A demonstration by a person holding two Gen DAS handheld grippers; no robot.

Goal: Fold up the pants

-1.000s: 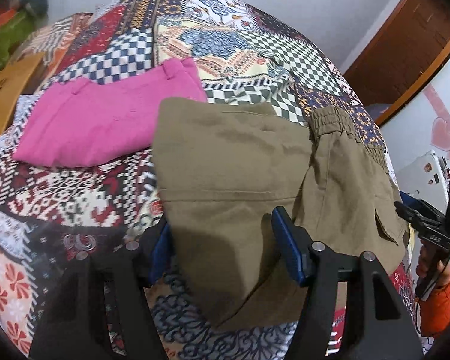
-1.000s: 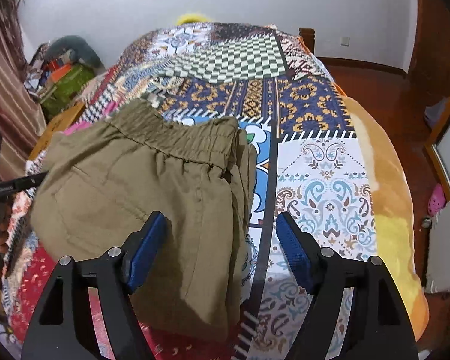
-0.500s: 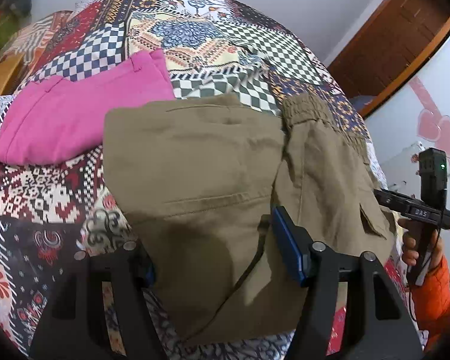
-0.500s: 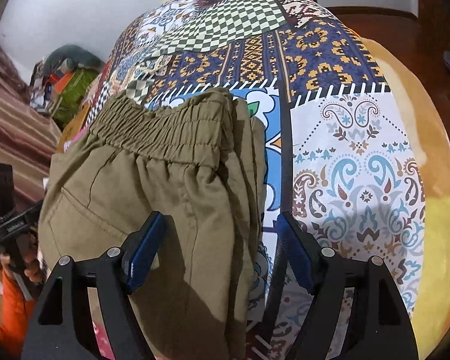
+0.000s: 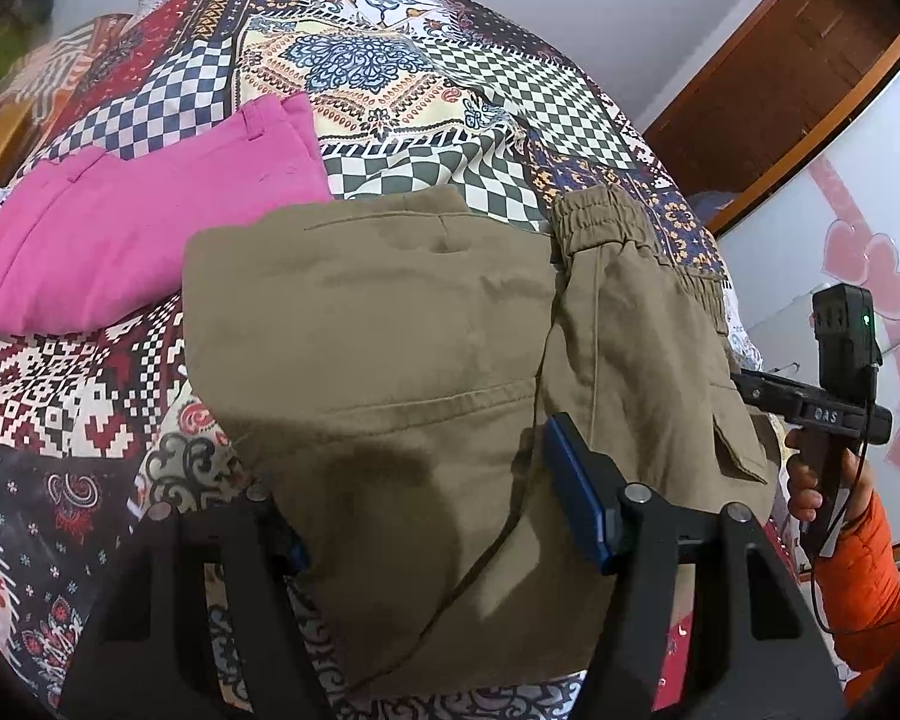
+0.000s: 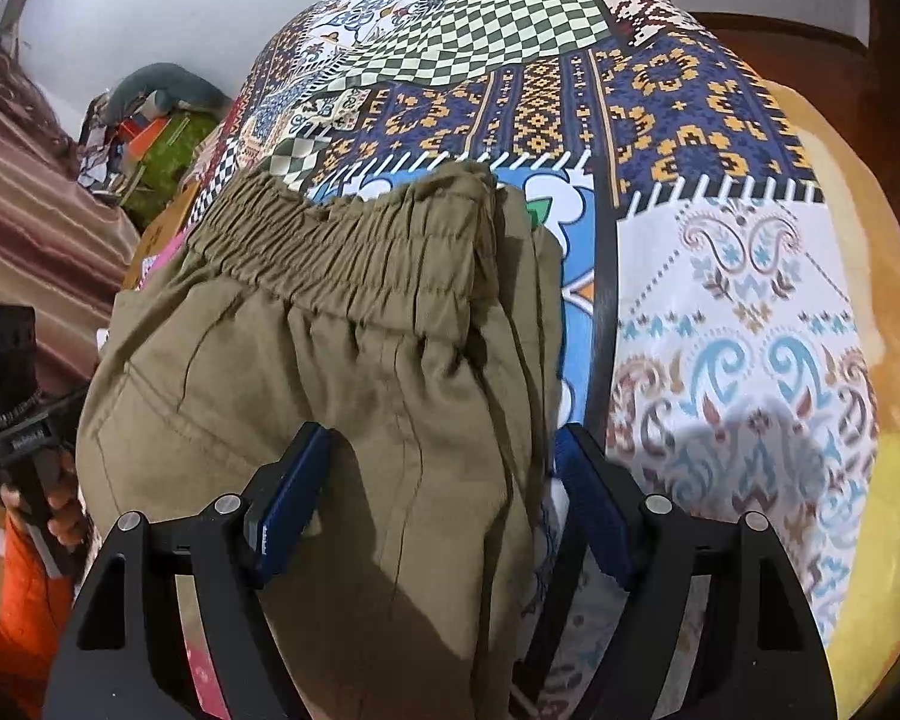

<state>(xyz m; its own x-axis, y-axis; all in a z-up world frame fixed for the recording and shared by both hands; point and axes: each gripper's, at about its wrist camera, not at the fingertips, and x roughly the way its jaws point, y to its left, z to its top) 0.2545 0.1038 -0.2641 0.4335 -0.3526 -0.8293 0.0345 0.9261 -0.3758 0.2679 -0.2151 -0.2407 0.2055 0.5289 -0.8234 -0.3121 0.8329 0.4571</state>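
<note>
- Two claws straddle the olive pants [image 5: 426, 360], which lie part-folded on the patchwork bedspread [image 5: 390, 66] just beside the folded pink pants [image 5: 120, 240].
- Left claw [image 5: 426, 504]: jaws apart over the folded leg panel, one blue pad partly hidden behind the cloth, nothing pinched.
- Right claw [image 6: 438, 498]: jaws apart astride the cloth below the elastic waistband [image 6: 342, 258], not clamped.
- Risk: closing on the top layer only could peel the fold open.
- Risk: uneven lifting by either hand would likely skew the edges or drag the bedspread.
</note>
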